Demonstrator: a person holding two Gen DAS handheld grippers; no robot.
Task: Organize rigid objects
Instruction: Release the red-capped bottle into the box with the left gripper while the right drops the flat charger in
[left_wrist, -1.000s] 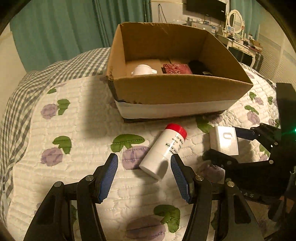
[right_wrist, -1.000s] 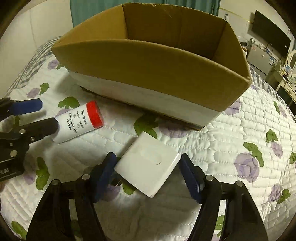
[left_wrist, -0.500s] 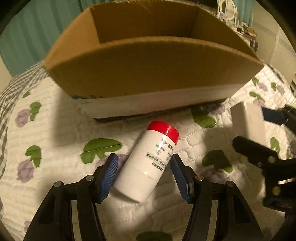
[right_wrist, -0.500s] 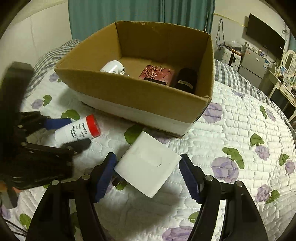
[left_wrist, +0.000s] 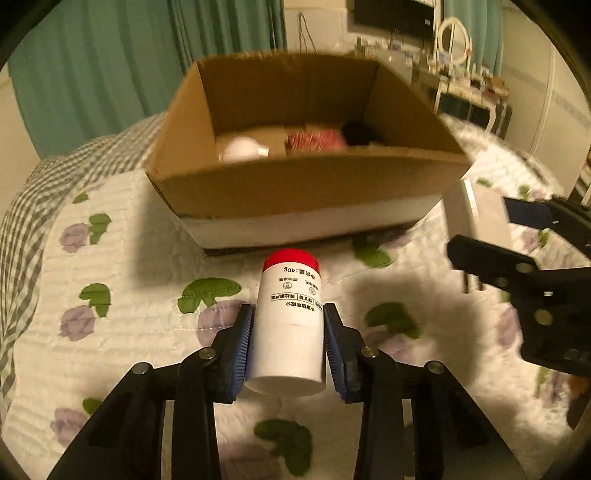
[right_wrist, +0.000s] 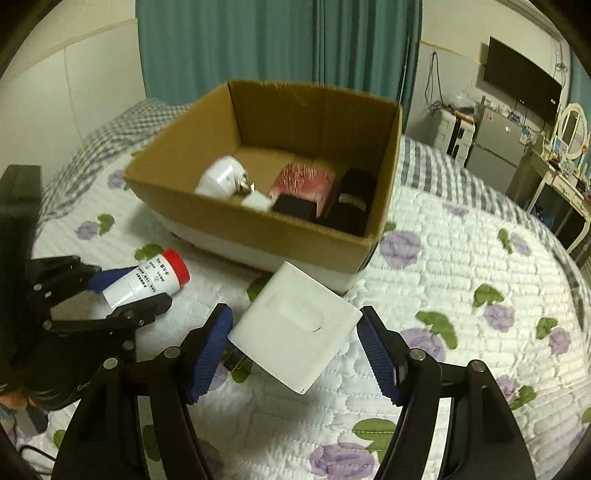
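Left wrist view is motion-blurred, so items in the cardboard box (left_wrist: 303, 184) read only as pale, red and dark blobs; right wrist view shows them better: white plug (right_wrist: 221, 179), red patterned box (right_wrist: 303, 182), black things at 3 o'clock of it, partly hidden by the near wall. Left gripper (left_wrist: 288, 347) pinches the white bottle (left_wrist: 290, 328) w/ red cap, pads pressed on both sides, cap toward the box at 12 o'clock. Right gripper (right_wrist: 295, 350) spread wide, clamped on the white charger (right_wrist: 295, 328) by its corners, over the quilt (right_wrist: 461, 295)
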